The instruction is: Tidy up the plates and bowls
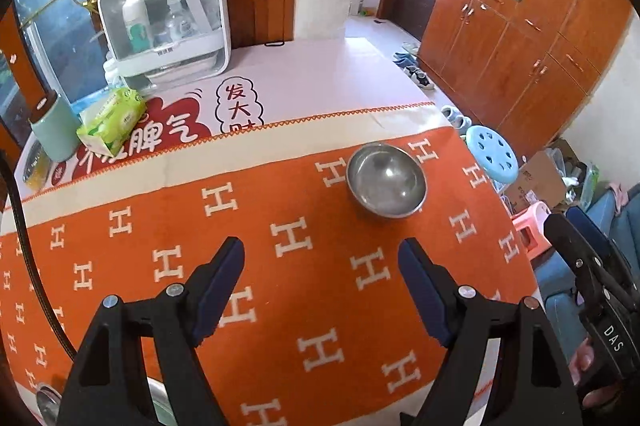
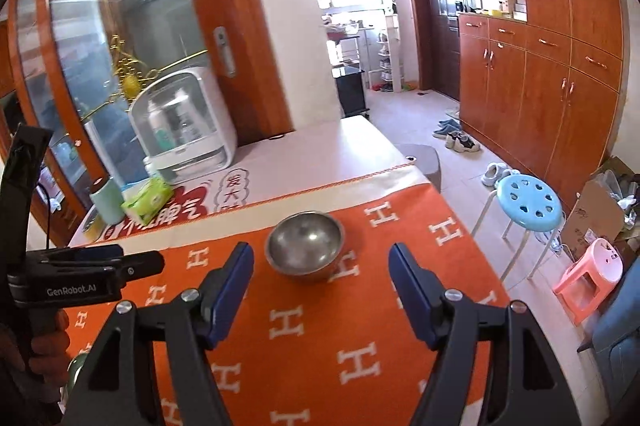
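The bowl [image 2: 305, 246] is set upright on the table [image 2: 360, 326], near its far right edge. It lies just ahead of the right gripper [image 2: 321, 296], slightly left of centre; the left gripper [image 1: 321, 292] is farther off. Both jaws are released, nothing held.

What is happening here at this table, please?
A person holds a two-finger gripper in each hand above a table with an orange cloth with white H letters. The left gripper is open and empty. The right gripper is also empty, its jaws opening. A round steel bowl stands alone on the cloth, ahead of both grippers, not yet touched.
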Action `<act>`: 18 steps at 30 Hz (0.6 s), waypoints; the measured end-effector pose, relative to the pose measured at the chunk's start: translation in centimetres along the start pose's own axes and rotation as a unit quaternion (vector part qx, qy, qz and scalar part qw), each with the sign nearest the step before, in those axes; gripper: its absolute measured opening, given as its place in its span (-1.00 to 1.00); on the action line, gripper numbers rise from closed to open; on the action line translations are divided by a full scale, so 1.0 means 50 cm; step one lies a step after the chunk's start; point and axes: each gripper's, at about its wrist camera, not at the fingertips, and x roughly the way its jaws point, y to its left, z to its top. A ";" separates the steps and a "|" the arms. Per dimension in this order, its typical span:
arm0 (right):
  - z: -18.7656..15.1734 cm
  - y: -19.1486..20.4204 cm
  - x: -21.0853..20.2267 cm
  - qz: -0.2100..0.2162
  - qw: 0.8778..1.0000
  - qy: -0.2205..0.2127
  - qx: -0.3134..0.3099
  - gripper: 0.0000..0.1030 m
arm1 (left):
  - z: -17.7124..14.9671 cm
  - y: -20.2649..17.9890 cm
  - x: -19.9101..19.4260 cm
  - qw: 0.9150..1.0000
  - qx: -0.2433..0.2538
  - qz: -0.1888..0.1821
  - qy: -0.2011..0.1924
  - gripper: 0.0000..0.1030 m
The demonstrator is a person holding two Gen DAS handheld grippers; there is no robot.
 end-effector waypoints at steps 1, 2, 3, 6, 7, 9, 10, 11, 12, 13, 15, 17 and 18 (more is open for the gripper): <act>0.005 -0.008 0.011 0.002 1.000 0.004 0.002 0.37 | 0.005 -0.004 0.010 1.000 -0.004 0.000 0.004 0.52; 0.008 -0.014 0.021 0.003 1.000 0.008 0.003 0.37 | 0.010 -0.008 0.022 1.000 -0.008 0.000 0.008 0.52; 0.010 -0.019 0.034 0.004 1.000 0.013 0.002 0.37 | 0.015 -0.013 0.035 1.000 -0.012 0.001 0.012 0.52; 0.010 -0.029 0.075 0.006 0.999 0.033 -0.001 0.37 | 0.022 -0.022 0.068 1.000 -0.022 -0.002 0.019 0.52; 0.008 -0.032 0.093 0.011 0.999 0.043 0.000 0.37 | 0.023 -0.024 0.079 0.999 -0.026 -0.003 0.022 0.52; 0.001 -0.033 0.126 0.023 0.998 0.065 0.005 0.37 | 0.025 -0.025 0.105 0.999 -0.034 -0.003 0.028 0.52; -0.002 -0.034 0.143 0.029 0.997 0.075 0.008 0.37 | 0.025 -0.025 0.116 0.999 -0.038 -0.003 0.030 0.52; -0.008 -0.034 0.153 0.033 0.996 0.082 0.010 0.37 | 0.025 -0.023 0.128 0.999 -0.043 -0.004 0.032 0.52; -0.011 -0.035 0.168 0.037 0.995 0.090 0.013 0.37 | 0.026 -0.021 0.141 0.998 -0.049 -0.005 0.034 0.52; -0.015 -0.036 0.184 0.041 0.994 0.097 0.016 0.37 | 0.027 -0.018 0.151 0.998 -0.053 -0.006 0.035 0.52; -0.021 -0.039 0.211 0.047 0.993 0.109 0.022 0.37 | 0.030 -0.015 0.177 0.997 -0.060 -0.009 0.037 0.52; -0.029 -0.043 0.240 0.053 0.990 0.124 0.029 0.37 | 0.031 -0.011 0.204 0.997 -0.066 -0.012 0.040 0.52; -0.033 -0.045 0.254 0.056 0.989 0.132 0.032 0.37 | 0.033 -0.011 0.216 0.997 -0.070 -0.013 0.042 0.52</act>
